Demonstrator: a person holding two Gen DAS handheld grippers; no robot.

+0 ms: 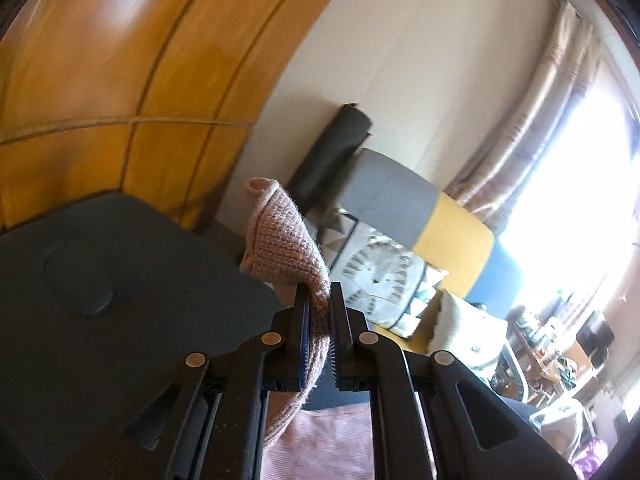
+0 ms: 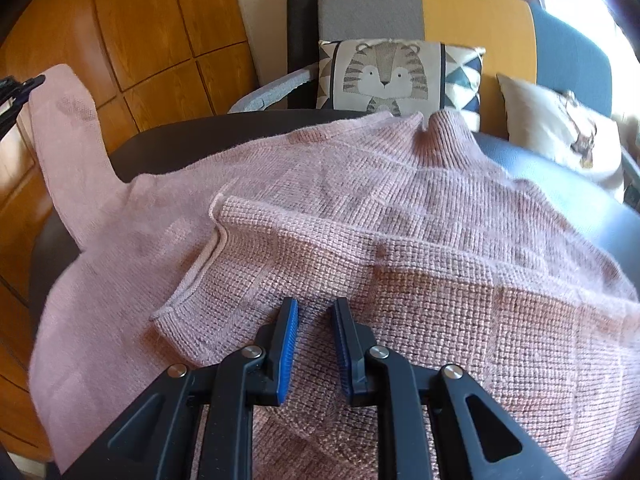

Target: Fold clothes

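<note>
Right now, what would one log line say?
left claw: shut on sleeve, lifted | right claw: pinching pink sweater | table: under sweater

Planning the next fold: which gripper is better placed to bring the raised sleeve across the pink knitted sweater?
Left. The left gripper already pinches the sleeve cuff between its fingers, lifted beside the dark table. The right gripper sits low on the pink knitted sweater body, away from the sleeve.

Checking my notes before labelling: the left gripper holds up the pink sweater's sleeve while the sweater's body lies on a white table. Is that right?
Not quite: the table is dark, not white, as the right wrist view shows. The rest stands: the left gripper holds up the sleeve of the pink sweater, whose body lies on the table.
</note>
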